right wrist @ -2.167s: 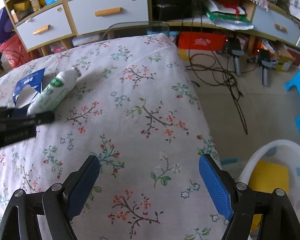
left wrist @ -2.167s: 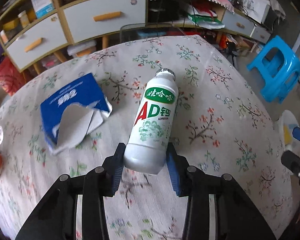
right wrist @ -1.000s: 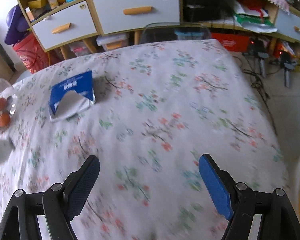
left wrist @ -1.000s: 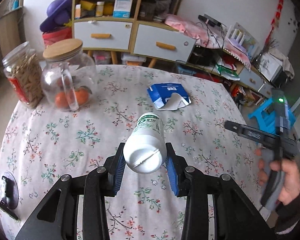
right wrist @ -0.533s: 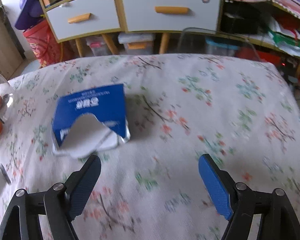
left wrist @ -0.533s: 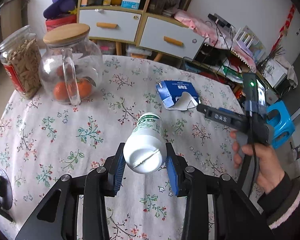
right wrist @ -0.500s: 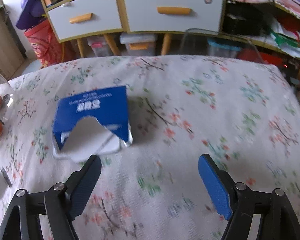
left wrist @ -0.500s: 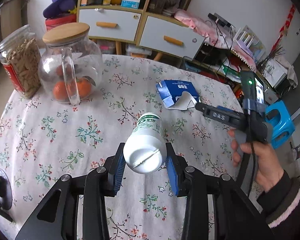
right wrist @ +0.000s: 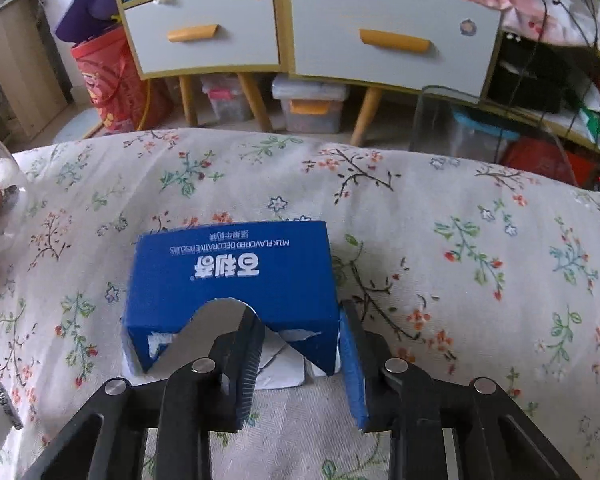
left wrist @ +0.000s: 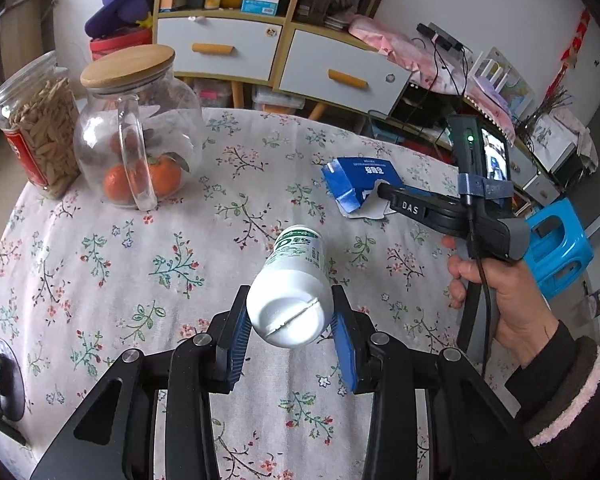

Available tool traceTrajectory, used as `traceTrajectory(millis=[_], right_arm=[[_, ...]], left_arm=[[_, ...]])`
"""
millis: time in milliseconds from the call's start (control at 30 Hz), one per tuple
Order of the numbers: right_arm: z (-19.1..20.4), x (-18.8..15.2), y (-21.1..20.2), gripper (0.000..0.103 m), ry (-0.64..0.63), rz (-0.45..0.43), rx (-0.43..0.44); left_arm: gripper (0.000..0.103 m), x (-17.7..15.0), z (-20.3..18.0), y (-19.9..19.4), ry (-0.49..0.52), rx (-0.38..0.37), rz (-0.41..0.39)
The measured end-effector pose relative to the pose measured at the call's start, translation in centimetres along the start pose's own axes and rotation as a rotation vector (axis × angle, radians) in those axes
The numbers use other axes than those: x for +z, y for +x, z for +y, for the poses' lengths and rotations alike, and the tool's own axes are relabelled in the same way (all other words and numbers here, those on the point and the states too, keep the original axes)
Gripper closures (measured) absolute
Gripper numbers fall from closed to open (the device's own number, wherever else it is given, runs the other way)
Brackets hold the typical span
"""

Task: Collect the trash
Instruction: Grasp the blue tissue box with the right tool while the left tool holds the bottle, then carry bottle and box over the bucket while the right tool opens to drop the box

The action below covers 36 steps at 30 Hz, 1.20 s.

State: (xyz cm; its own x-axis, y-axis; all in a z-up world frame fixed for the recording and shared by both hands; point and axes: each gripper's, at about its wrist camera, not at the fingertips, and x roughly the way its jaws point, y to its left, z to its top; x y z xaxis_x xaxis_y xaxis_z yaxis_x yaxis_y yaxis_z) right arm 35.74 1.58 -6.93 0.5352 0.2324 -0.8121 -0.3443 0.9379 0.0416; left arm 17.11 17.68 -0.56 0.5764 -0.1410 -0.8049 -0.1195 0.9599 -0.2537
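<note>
The torn blue biscuit box (right wrist: 236, 280) lies on the floral tablecloth (right wrist: 480, 240), printed "MILK FLAVORED DECORATIVE BISCUITS" under white Chinese characters, its white inside exposed. The right gripper (right wrist: 300, 364), marked "DAS" on its side, has one finger inside the torn opening and one outside the box's right wall. The left gripper (left wrist: 288, 332) clamps a white, green-labelled drink bottle (left wrist: 292, 288) above the table.
</note>
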Motion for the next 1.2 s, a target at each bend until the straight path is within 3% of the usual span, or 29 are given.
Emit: traceTrajectory(millis=[200, 567, 1200], right_arm=[[-1.0, -1.5, -2.8, 0.072, 0.003, 0.003, 0.004], [-5.7, -6.3, -11.9, 0.072, 0.042, -0.007, -0.05], [-16.4, -17.1, -25.5, 0.072, 0.233, 0.004, -0.175]], left_arm=[[0.063, -0.5, -1.2, -1.1, 0.036, -0.016, -0.016], [0.063, -2.6, -5.5, -4.2, 0.138, -0.049, -0.062], [0.063, -7.6, -16.8, -4.4, 0.344, -0.118, -0.04]])
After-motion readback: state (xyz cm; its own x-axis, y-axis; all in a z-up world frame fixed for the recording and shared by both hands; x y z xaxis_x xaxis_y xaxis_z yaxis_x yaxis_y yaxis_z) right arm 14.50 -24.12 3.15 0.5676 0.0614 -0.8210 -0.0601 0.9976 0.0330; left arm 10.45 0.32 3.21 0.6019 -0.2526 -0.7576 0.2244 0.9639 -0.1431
